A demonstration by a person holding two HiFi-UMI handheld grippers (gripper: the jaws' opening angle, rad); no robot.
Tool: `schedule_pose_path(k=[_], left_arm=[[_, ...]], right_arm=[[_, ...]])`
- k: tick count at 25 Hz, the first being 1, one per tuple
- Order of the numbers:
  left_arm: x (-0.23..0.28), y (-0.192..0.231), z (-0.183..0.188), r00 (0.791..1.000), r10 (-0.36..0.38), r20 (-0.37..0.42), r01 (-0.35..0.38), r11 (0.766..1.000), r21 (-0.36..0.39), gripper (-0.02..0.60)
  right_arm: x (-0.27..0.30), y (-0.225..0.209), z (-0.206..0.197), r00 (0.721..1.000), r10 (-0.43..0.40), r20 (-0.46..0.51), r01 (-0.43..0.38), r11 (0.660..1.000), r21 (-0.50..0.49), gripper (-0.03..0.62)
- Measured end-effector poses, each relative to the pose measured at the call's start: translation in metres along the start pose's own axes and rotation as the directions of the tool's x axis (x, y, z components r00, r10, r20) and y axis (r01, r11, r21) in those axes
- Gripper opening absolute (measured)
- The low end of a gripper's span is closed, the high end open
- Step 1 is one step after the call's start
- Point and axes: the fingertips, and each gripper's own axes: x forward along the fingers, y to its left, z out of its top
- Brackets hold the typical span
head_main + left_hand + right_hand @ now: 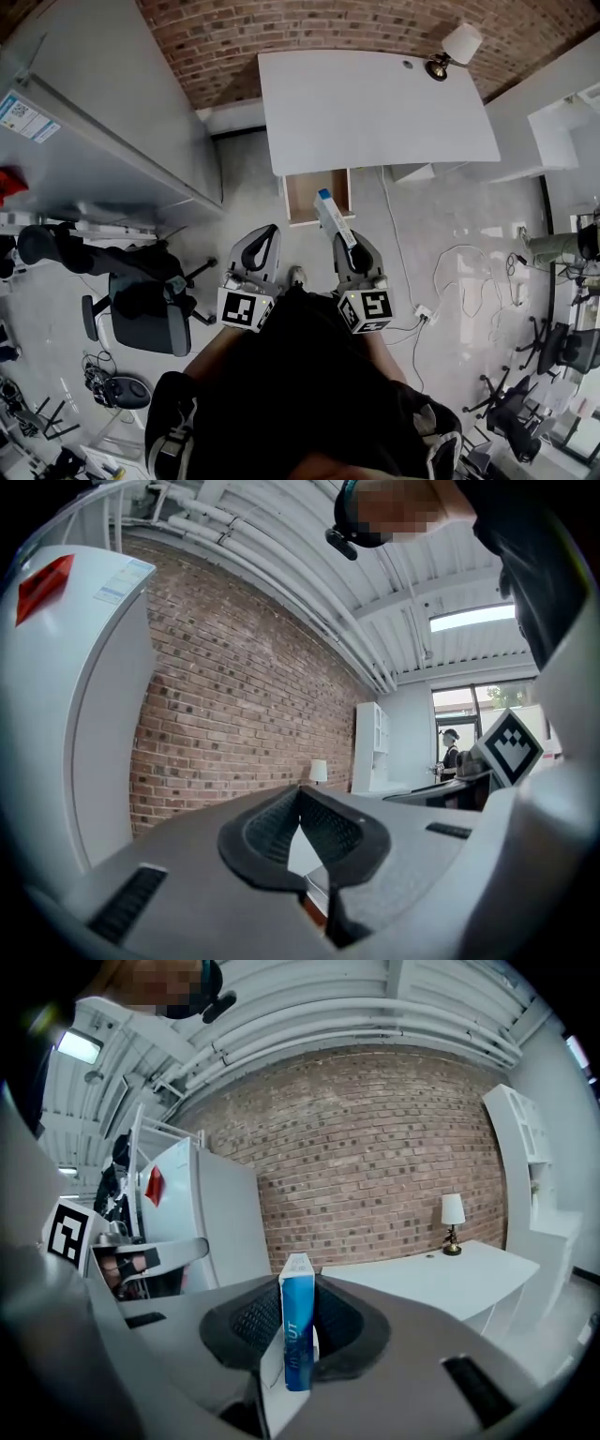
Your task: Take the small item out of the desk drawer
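Gripping blue-white box point(297, 1344) in right gripper point(298, 1282); left gripper point(300, 795) jaws closed together

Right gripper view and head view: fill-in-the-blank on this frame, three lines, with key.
1. The right gripper is shut on a white and ____ box.
2. Under the desk, the drawer stands ____.
3. The left gripper is shut and holds ____.
Missing words: blue; open; nothing.

Small blue-and-white carton point(296, 1330) stands upright, pinched in the right gripper point(298, 1312), centre frame. The desk drawer point(317, 195) is pulled open, upper centre, just above the carton.
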Motion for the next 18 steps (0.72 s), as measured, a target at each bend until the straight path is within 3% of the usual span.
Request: schedule_pose_path(k=[5,11,18], left_arm=[[0.003,-0.010,0.003,0.999,-0.050,-0.002,0.050,0.999,0.011,0.009],[-0.003,-0.009,-0.006,0.998,-0.047,-0.042,0.047,0.999,-0.008,0.009],[-0.008,-0.004,-0.002,0.999,-0.044,0.011,0.044,0.999,0.003,0.009]], right_arm=[[-0.009,0.004,0.009,1.000,-0.016,0.027,0.016,1.000,0.000,0.091],[-0.012,0.003,0.004,0.999,-0.031,0.021,0.031,0.999,-0.010,0.089],[-0.013,0.008,0.002,0.999,-0.027,0.022,0.027,0.999,-0.019,0.089]])
